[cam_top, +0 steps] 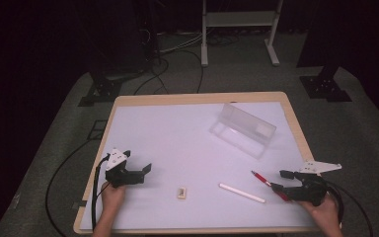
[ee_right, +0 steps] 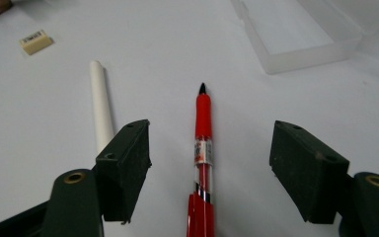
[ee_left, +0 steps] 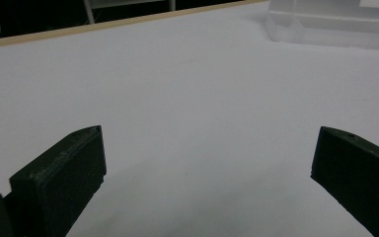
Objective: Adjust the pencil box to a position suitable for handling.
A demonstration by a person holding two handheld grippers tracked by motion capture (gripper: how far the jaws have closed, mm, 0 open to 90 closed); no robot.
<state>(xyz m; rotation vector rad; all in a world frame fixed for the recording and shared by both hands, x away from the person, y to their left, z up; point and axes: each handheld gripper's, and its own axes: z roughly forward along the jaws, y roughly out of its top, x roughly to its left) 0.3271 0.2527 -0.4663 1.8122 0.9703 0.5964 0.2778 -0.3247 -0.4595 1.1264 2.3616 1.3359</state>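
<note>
A red pen point(ee_right: 203, 123) with a black tip lies on the white table between the jaws of my right gripper point(ee_right: 211, 137), which stand wide apart with neither pad touching it. In the high view the red pen point(cam_top: 262, 179) runs from my right gripper point(cam_top: 279, 180) toward the table's middle. A white stick point(cam_top: 242, 192) lies just left of the pen, and the white stick point(ee_right: 100, 101) passes outside the left jaw. My left gripper point(cam_top: 145, 174) rests open at the left of the table. My left gripper point(ee_left: 207, 143) has only bare table between its jaws.
An open clear plastic box point(cam_top: 243, 129) lies at the back right of the table point(cam_top: 153, 128); the clear box point(ee_right: 296, 39) is ahead of the pen. A small beige eraser point(cam_top: 181, 192) sits near the front edge. Cables and stand legs are on the floor beyond.
</note>
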